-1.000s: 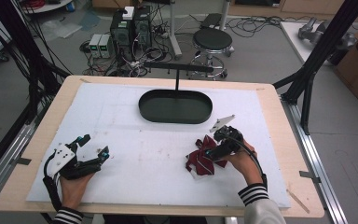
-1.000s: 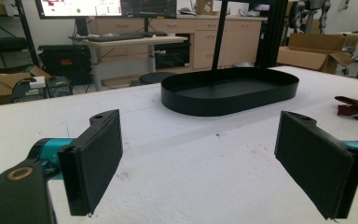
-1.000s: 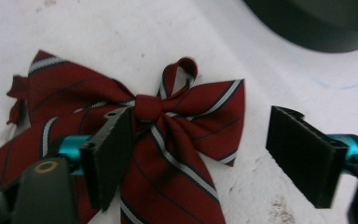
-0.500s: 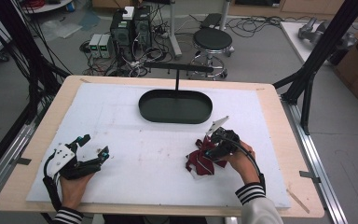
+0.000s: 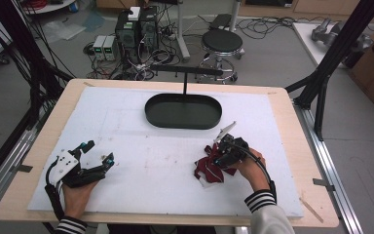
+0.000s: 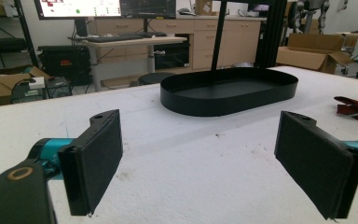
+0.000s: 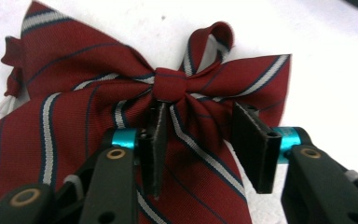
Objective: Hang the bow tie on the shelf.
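At the left of the worktop (image 5: 126,112), the left gripper (image 5: 96,155) rested low on the white sheet, its fingers (image 6: 93,163) spread wide with nothing between them. Its own view looked across the sheet to the black oval tray (image 6: 230,89), standing at the far middle, with a thin post rising from it; the high view showed that post carrying a crossbar (image 5: 186,71). Right of centre lay a dark red striped bow (image 5: 209,168). The right gripper (image 5: 220,156) was down over it, hiding much of it from above. The right gripper view showed the knot (image 7: 170,86) and the white-and-navy stripes, with the fingers (image 7: 254,144) parted, one on each side of a tail of the bow below the knot.
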`<state>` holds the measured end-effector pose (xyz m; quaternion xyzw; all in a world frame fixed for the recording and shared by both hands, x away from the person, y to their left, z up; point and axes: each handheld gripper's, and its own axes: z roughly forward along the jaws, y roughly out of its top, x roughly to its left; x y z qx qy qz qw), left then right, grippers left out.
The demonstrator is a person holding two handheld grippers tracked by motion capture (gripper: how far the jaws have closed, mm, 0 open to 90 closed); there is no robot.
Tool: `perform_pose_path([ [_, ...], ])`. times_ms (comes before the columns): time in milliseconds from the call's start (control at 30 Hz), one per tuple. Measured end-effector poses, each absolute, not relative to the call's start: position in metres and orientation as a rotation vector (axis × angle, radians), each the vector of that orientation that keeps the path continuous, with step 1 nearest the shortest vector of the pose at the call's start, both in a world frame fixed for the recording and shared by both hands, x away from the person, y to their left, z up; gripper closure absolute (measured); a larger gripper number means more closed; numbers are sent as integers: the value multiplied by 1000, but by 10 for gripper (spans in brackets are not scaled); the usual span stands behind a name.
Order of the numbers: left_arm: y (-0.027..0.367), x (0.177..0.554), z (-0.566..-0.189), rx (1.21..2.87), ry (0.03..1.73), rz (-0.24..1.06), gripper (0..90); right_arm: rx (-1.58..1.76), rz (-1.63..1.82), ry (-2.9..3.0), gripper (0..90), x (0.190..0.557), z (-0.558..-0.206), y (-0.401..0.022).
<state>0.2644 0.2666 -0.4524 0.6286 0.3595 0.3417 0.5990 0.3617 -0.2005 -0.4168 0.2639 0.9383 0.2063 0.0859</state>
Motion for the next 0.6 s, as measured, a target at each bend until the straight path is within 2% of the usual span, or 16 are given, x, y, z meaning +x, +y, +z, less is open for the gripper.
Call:
perform_pose_path([
  [133, 267, 264, -452, 1457, 836, 792, 156, 769, 608, 2794, 635, 360, -416, -198],
  [200, 267, 264, -452, 1457, 836, 792, 156, 790, 619, 2800, 720, 360, -416, -198],
  [233, 267, 264, -452, 1457, 835, 793, 156, 790, 619, 2800, 720, 360, -416, -198],
  [267, 267, 264, -452, 1457, 836, 792, 156, 780, 616, 2808, 782, 360, -416, -196],
  [333, 267, 264, -452, 1457, 835, 791, 156, 767, 612, 2815, 807, 360, -416, -195],
  [367, 267, 264, -452, 1458, 836, 791, 156, 759, 598, 2808, 847, 359, -415, -194],
  [600, 267, 264, -452, 1452, 837, 790, 156, 823, 633, 2801, 865, 359, -415, -194],
])
